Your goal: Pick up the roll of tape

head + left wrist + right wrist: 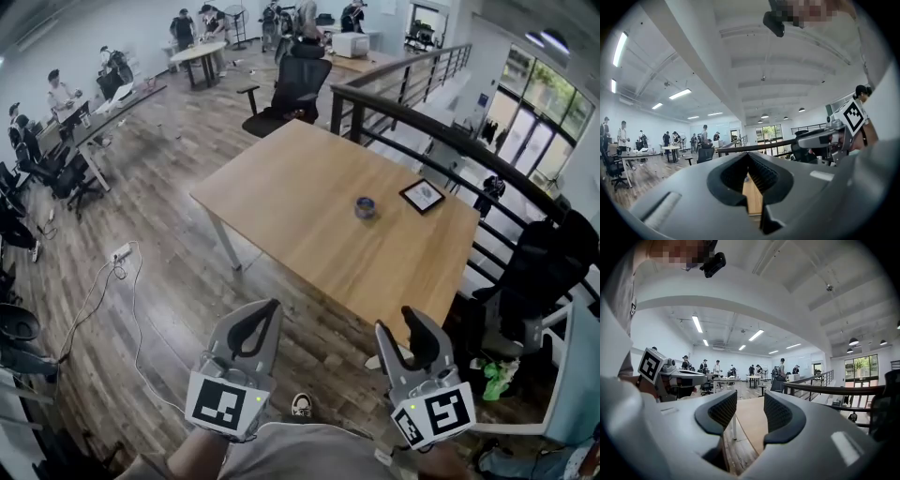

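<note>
On the pale wooden table point(309, 216), a smooth-grained rectangle on thin white legs, the roll of tape point(365, 207) lies flat, a small bluish ring toward the far right corner, near a black-framed square plaque point(422, 195); dark plank flooring point(169, 187) spreads around, with a curved black railing point(441, 131) behind the table; well short of the table's near edge, the left gripper point(267, 311) has its grey ribbed jaws closed tip to tip on nothing; the right gripper point(412, 323) has its jaws parted by a modest gap, empty.

Roll of tape point(365, 207) on table point(300, 202), toward right end; framed card point(422, 195) on table, just right of roll. Office chair point(298, 82) behind table; railing point(441, 131) along table's right.
</note>
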The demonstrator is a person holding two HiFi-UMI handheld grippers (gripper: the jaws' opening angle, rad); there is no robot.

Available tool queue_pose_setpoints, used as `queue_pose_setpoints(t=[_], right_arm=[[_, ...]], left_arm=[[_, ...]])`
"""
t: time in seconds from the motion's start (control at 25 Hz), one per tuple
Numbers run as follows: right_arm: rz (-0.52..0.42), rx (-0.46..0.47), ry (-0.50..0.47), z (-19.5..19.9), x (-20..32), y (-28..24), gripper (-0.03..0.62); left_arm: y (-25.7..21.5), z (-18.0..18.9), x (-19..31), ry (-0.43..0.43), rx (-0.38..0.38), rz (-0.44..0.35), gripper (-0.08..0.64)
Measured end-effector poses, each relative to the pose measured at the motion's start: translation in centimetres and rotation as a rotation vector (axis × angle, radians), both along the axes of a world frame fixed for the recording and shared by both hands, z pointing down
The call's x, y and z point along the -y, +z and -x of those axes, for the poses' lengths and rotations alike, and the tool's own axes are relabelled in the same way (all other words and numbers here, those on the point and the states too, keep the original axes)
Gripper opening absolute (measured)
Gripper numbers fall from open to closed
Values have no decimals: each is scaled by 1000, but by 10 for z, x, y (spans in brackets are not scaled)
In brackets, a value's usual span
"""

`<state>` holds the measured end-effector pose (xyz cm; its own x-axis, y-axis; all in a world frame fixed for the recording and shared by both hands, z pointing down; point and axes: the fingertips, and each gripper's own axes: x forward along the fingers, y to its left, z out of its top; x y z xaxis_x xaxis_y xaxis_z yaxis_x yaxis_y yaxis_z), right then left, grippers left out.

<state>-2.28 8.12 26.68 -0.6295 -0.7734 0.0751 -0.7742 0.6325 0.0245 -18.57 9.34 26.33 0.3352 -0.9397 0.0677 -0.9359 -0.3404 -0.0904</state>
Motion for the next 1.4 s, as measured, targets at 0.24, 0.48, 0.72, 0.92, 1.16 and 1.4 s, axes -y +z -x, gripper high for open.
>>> queue_pose_setpoints(t=[0.24, 0.48, 0.72, 0.92, 1.16, 1.4], right_arm=[[24, 6, 33, 22, 57, 5, 164], [53, -16, 60, 27, 101, 20, 164], [75, -20, 75, 21, 152, 34, 164], [93, -35, 83, 16, 213, 45, 164], [132, -35, 73, 10, 293, 58, 164], [181, -35, 80, -9, 366, 75, 164]], left_arm=[[3, 21, 57, 39, 4, 9, 2], [14, 24, 100, 64, -11, 26, 2], [24, 30, 152, 49, 6, 31, 2], [31, 26, 208, 44, 17, 54, 2], [40, 18, 290, 40, 32, 91, 2], [47, 0, 363, 40, 54, 124, 2]])
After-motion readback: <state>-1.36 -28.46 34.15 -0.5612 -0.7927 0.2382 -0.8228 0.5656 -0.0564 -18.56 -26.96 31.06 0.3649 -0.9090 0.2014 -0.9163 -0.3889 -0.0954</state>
